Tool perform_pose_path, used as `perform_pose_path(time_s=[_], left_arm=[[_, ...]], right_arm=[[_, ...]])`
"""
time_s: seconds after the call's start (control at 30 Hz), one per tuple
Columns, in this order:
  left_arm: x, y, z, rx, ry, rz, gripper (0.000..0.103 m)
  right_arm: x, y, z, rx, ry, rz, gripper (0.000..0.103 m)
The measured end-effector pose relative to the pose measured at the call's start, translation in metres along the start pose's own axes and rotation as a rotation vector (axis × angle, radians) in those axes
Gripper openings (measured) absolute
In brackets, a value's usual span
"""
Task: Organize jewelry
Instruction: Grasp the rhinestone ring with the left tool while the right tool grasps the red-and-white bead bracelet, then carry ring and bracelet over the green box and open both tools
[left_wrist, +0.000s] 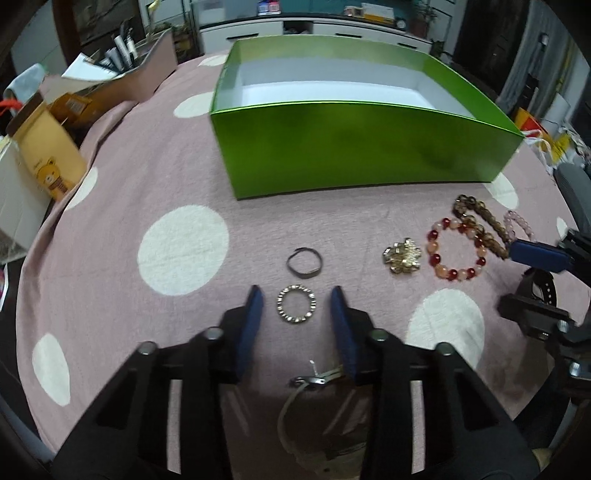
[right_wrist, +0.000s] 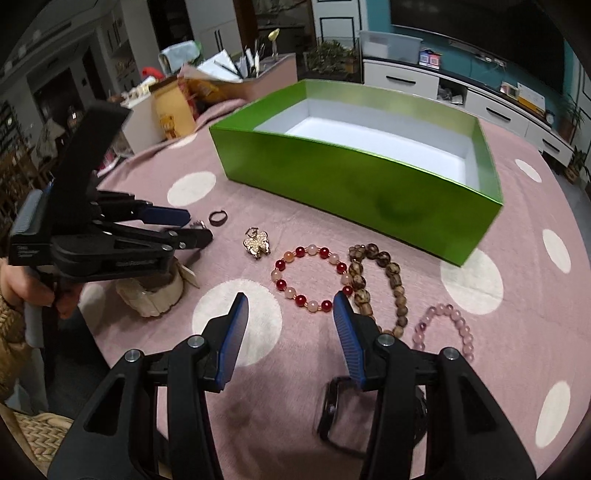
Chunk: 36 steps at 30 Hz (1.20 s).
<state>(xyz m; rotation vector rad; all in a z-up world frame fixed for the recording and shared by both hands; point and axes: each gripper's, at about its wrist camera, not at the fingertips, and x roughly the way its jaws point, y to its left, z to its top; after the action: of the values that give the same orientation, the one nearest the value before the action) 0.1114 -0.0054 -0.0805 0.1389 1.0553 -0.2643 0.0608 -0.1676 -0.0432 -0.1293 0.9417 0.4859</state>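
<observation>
Left gripper (left_wrist: 295, 295): released, blue fingers (left_wrist: 253, 317) straddling the rhinestone ring (left_wrist: 296, 304), not touching it.
Right gripper (right_wrist: 290, 304): released, above the pink dotted cloth (right_wrist: 480, 332), fingertips just short of the red-and-peach bead bracelet (right_wrist: 313, 278).
Green box (left_wrist: 354, 147): open, white inside, toward the cloth's far edge.
Dark ring (left_wrist: 304, 262): just beyond the rhinestone ring.
Gold flower clip (left_wrist: 402, 256): between dark ring and bead bracelet.
Brown bead bracelet (right_wrist: 380, 280): touching the red-and-peach one.
Pale pink bracelet (right_wrist: 448, 325): near the cloth's right edge.
</observation>
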Motion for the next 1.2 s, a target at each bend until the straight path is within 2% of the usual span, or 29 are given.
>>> perform_pose_path(time_s=[0.1,0.27,0.57,0.67,0.73,0.93,1.2], left_arm=[[0.000,0.000,0.000,-0.003,-0.015,-0.010,0.020],[-0.002,0.009,-0.002,-0.030,-0.033,-0.048,0.020],[-0.005,0.023,0.000,-0.085,-0.043,-0.070,0.020],[-0.010,0.028,0.000,-0.100,-0.053,-0.073,0.020],[-0.012,0.029,-0.001,-0.105,-0.058,-0.073,0.020],[-0.022,0.028,0.001,-0.114,-0.078,-0.073,0.020],[-0.037,0.025,0.007,-0.122,-0.103,-0.054,0.020]], right_arm=[[0.010,0.003,0.003,-0.033,0.027,-0.012,0.048],[0.021,0.008,0.007,-0.077,0.052,-0.031,0.045],[0.036,0.013,0.012,-0.115,0.098,-0.033,0.033],[0.036,0.013,0.012,-0.118,0.098,-0.023,0.023],[0.035,0.014,0.012,-0.121,0.097,-0.009,0.010],[0.032,0.010,0.012,-0.091,0.084,0.013,0.007],[0.002,-0.003,0.021,-0.012,-0.023,0.057,0.007]])
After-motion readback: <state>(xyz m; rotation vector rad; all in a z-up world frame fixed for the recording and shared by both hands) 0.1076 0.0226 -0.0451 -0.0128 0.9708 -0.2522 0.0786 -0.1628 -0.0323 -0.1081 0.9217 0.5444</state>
